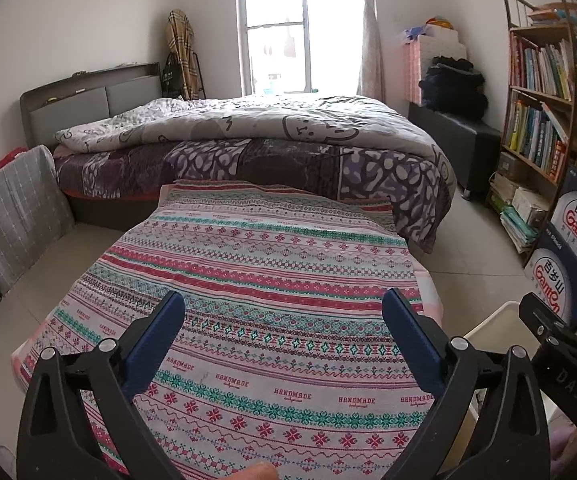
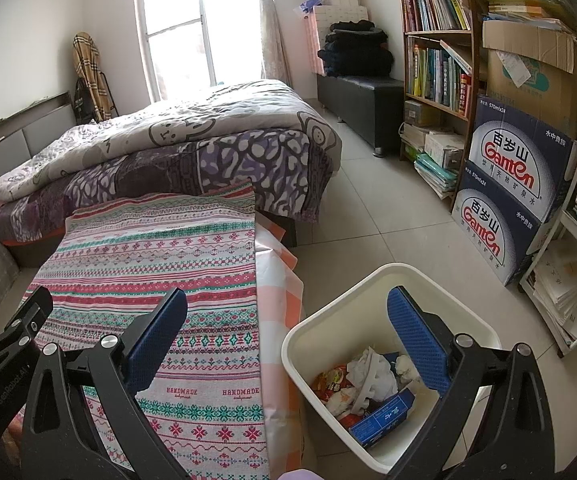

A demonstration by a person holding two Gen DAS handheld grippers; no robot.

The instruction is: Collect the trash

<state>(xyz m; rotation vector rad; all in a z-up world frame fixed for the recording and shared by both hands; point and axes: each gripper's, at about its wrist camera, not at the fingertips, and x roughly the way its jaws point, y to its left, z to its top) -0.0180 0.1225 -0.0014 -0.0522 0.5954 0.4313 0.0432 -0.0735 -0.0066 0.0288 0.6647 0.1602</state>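
A white trash bin [image 2: 320,328] stands on the floor to the right of the table, its rim also visible in the left wrist view [image 1: 488,324]. Inside lie crumpled white paper [image 2: 372,372], a red snack wrapper [image 2: 328,384] and a blue carton [image 2: 380,416]. My right gripper [image 2: 288,320] hangs open with nothing between its fingers, the right finger over the bin and the left finger over the table. My left gripper [image 1: 284,320] is open and empty above the patterned tablecloth [image 1: 268,280]. No loose trash shows on the cloth.
A bed [image 1: 248,140] with a grey quilt stands behind the table. A bookshelf [image 2: 436,60] and stacked blue water cartons [image 2: 516,168] line the right wall, with a black bench [image 2: 360,96] near the window. Tiled floor [image 2: 388,220] lies open between bed and shelf.
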